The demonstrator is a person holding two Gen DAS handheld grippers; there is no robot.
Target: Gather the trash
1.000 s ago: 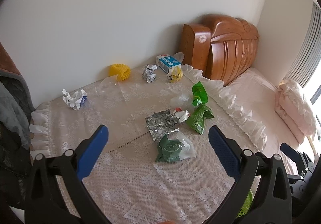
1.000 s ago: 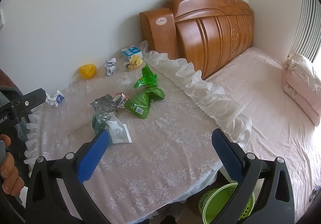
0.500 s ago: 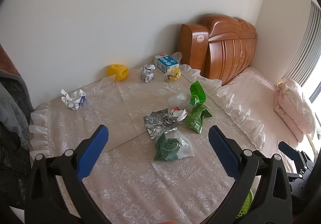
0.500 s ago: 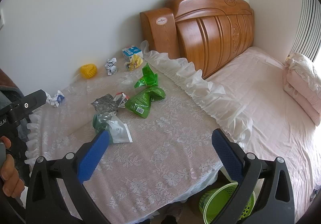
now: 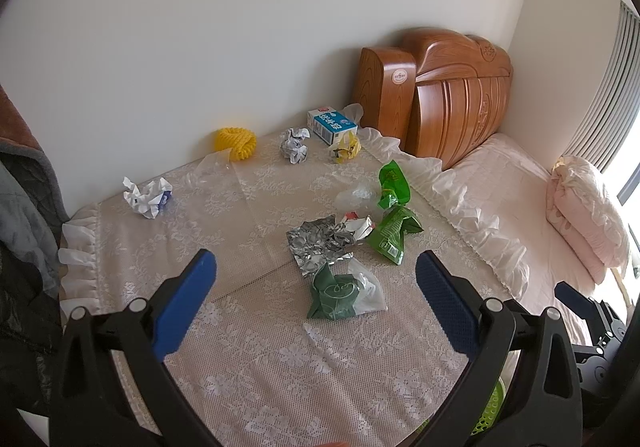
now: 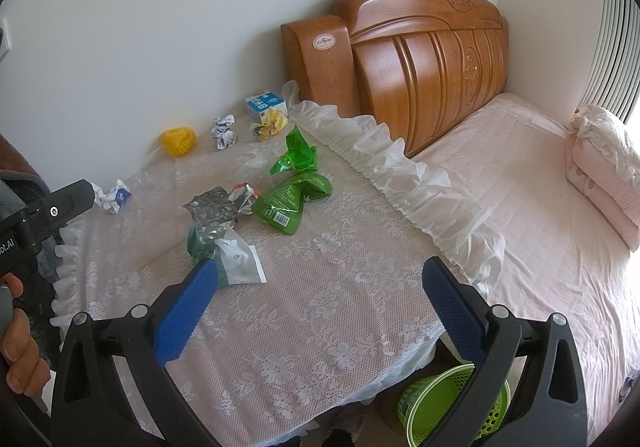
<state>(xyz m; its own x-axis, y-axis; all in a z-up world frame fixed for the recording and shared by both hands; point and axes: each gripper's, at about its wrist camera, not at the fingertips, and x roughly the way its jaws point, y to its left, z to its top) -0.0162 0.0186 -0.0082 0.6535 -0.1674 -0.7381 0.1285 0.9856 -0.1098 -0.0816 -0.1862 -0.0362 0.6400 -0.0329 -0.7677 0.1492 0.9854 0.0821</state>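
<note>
Left tongs edged back; both gape.

Lace-covered table — strewn with wrappers, crumpled paper (a carton too).

Left gripper: two black plastic arms with triangular cut-outs, each ending in a blue, finely dimpled finger pad; silver round-head screws sit at the pivots. Right gripper: identical build, blue textured pads on black arms. Its black body, seen from the side, bears a cross-head screw and partly visible white lettering.
</note>
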